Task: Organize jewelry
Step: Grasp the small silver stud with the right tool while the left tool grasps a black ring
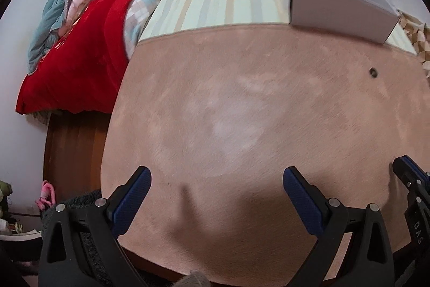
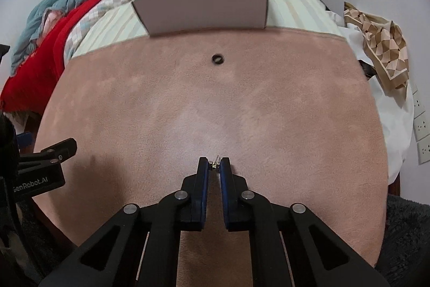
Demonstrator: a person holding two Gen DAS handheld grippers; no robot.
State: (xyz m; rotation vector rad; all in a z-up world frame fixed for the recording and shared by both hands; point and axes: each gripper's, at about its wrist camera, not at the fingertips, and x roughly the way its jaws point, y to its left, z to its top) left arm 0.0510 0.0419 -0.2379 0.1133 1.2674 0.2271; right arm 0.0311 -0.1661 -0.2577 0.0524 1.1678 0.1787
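Note:
My right gripper (image 2: 214, 165) is shut on a small gold earring (image 2: 214, 165), pinched at the fingertips just above the pink mat (image 2: 161, 112). A dark ring (image 2: 217, 59) lies on the mat further ahead, near an open white cardboard box (image 2: 204, 8) with a brown inside. My left gripper (image 1: 216, 179) is open and empty over the mat (image 1: 242, 98). In the left wrist view the ring (image 1: 373, 72) lies far right and the box (image 1: 338, 7) stands at the upper right. The right gripper's finger (image 1: 408, 174) shows at the right edge.
A striped cloth (image 1: 220, 2) lies under the box beyond the mat. A bed with a red blanket (image 1: 80, 58) and teal duvet is to the left. A patterned scarf (image 2: 381, 45) on white fabric lies right. Wall sockets (image 2: 422, 123) are far right.

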